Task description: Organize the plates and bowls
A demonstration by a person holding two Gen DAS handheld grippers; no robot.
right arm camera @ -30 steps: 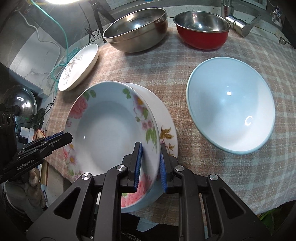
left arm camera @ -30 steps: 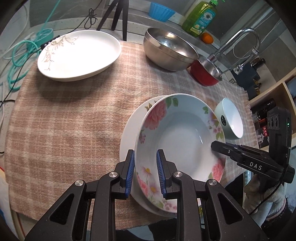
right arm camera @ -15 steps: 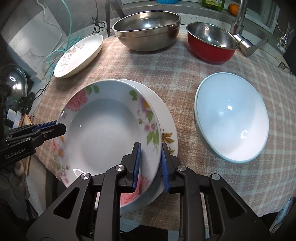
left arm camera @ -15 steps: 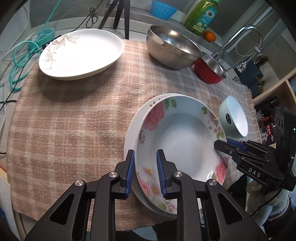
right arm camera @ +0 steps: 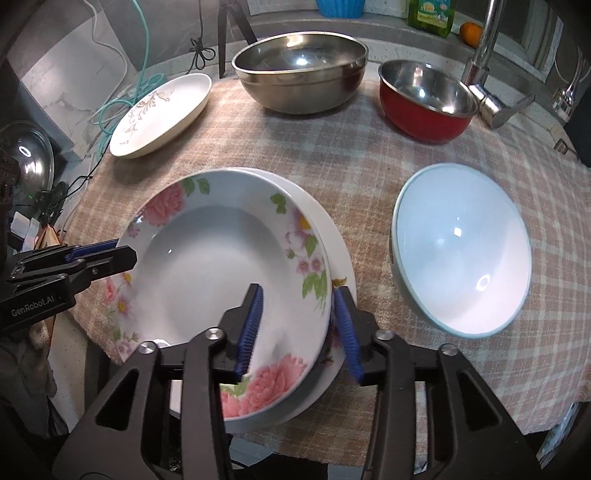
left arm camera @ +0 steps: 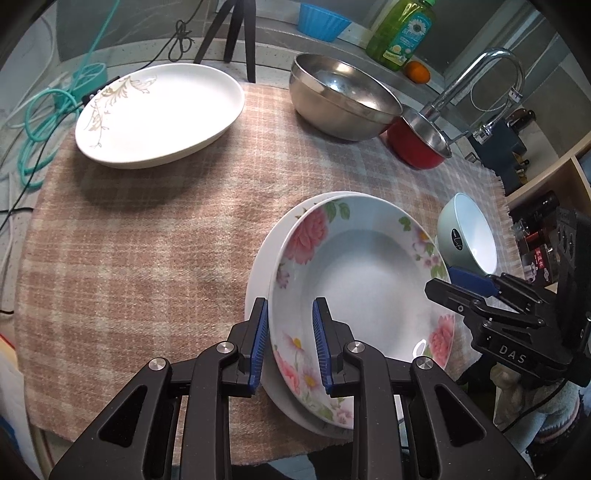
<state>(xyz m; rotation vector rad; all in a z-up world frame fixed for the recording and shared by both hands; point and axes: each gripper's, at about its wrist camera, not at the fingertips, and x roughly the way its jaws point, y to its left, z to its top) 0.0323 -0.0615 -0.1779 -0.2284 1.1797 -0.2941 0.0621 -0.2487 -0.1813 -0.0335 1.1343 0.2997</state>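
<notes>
The right gripper (right arm camera: 299, 328) was opening, its blue pads standing clear on either side of the flowered plate's (right arm camera: 207, 258) rim, while the left gripper (left arm camera: 290, 345) was clamped on the opposite rim. That plate lay on a white plate (right arm camera: 341, 254), mostly hidden beneath it, at the cloth's (left arm camera: 147, 229) near edge. "GenRobot.AI" and "DAS" showed on the grippers; the green bottle's (left arm camera: 402, 33) label was unreadable.
</notes>
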